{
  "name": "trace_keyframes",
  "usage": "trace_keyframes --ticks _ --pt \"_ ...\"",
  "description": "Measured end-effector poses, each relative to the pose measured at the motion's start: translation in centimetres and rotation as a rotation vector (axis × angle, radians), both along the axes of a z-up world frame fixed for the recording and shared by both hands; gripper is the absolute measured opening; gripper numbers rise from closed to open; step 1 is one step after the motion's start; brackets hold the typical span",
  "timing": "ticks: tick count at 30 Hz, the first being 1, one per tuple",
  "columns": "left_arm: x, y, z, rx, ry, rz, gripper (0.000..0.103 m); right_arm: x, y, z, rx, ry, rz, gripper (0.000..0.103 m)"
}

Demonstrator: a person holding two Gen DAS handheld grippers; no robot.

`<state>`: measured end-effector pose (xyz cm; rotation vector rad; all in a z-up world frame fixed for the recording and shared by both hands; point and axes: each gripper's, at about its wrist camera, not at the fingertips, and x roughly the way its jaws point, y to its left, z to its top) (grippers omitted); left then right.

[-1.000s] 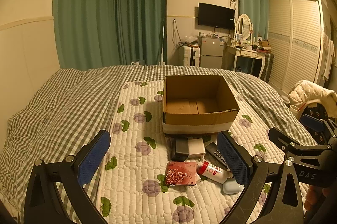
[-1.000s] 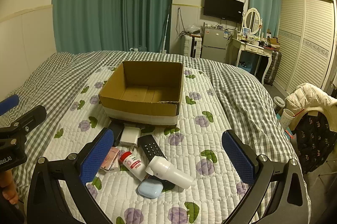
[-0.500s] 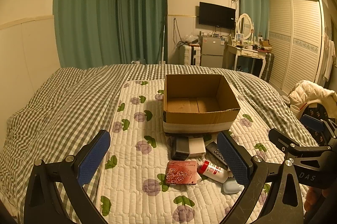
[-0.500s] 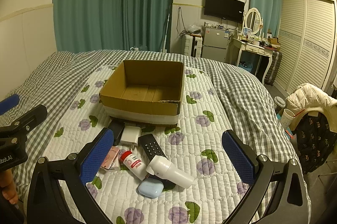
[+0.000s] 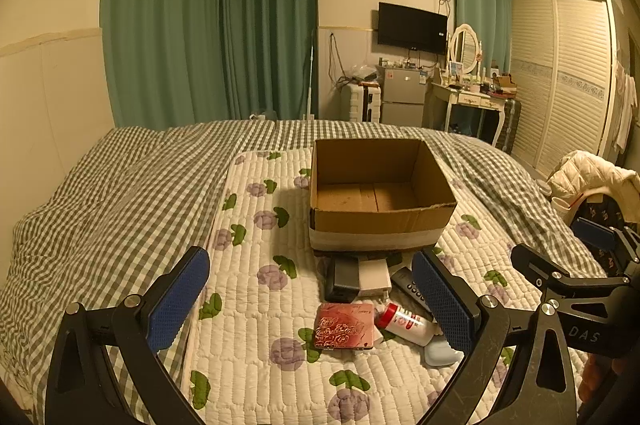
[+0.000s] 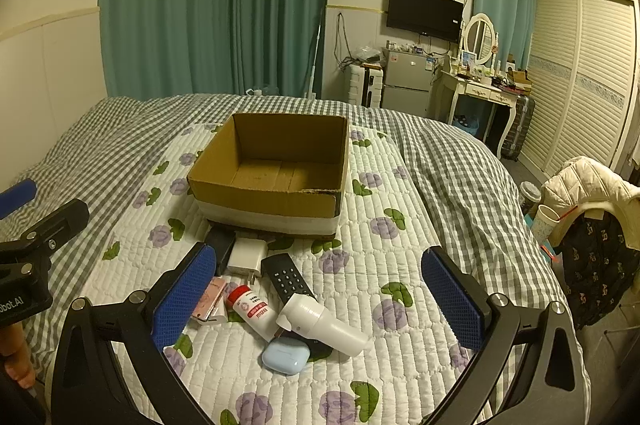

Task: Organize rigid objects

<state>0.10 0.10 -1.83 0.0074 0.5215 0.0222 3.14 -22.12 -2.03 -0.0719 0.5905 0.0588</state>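
Left wrist view puts the bed (image 5: 120, 193) across your whole lower field, its grey checked cover running from 9 o'clock round to 3 o'clock, with a white quilted mat (image 5: 256, 289) printed with purple flowers laid down the middle. On that mat, just above centre toward 1 o'clock, sits the open cardboard box (image 5: 380, 221), upright, its floor bare.

Your left gripper (image 5: 310, 297) has its two blue-padded fingers spread wide at 7 and 5 o'clock, with nothing between them. Your right gripper (image 6: 320, 301) likewise stands wide apart and holds nothing; its frame shows at 4 o'clock in the left view.

Right wrist view shows the loose things heaped just below the box's near wall, around 6 o'clock. Largest is the black remote (image 6: 286, 279), lying lengthwise away from you. A white cylindrical bottle (image 6: 324, 323) lies tilted across its near end. Beside that, toward 7 o'clock, lies a white bottle with a red cap (image 6: 252, 309), on its side. A pink patterned card case (image 5: 346, 325) lies flat at 6 o'clock in the left view, touching the red cap. A black block (image 5: 344, 277) and a white charger (image 6: 247, 255) lie side by side right against the box's base. Smallest, nearest you, a pale blue earbud case (image 6: 285, 355) rests against the white bottle.
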Motion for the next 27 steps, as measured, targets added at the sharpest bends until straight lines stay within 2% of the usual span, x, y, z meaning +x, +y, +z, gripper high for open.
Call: trace_keyframes --ticks 1,3,5,6,9,12,13,16,19,23,27 --pt "0.1 0.0 -0.5 0.004 0.012 0.003 0.102 -0.1 0.5 -1.7 -0.005 0.017 -0.001 0.103" --pt "0.5 0.0 -1.5 0.015 0.039 0.007 0.102 0.0 0.6 -2.3 -0.008 0.034 -0.001 0.103" --pt "1.0 0.0 -2.7 0.030 0.069 0.013 0.102 0.5 1.0 -4.5 -0.024 0.092 0.000 0.103" --pt "1.3 0.0 -3.4 0.038 0.086 0.015 0.102 1.0 1.1 -6.6 -0.022 0.150 0.005 0.103" --pt "2.0 0.1 -5.7 0.052 0.146 0.016 0.102 2.4 0.9 -9.0 0.017 0.264 0.002 0.102" --pt "2.6 0.2 -7.8 0.057 0.196 0.018 0.102 3.3 0.8 -12.8 0.020 0.384 -0.016 0.091" --pt "2.7 0.2 -8.3 0.061 0.206 0.017 0.102 3.5 1.0 -14.1 0.009 0.426 -0.008 0.091" --pt "3.2 0.3 -9.8 0.066 0.245 0.019 0.102 3.7 1.4 -15.6 0.011 0.483 0.008 0.089" --pt "3.4 0.4 -10.8 0.063 0.276 0.023 0.102 4.3 1.2 -16.9 0.035 0.525 -0.002 0.079" --pt "3.6 0.5 -11.8 0.074 0.299 0.021 0.102 4.2 0.8 -17.7 0.029 0.525 -0.003 0.055" --pt "4.0 0.6 -12.3 0.049 0.319 0.025 0.102 2.8 -0.1 -16.3 0.054 0.505 0.006 0.054"
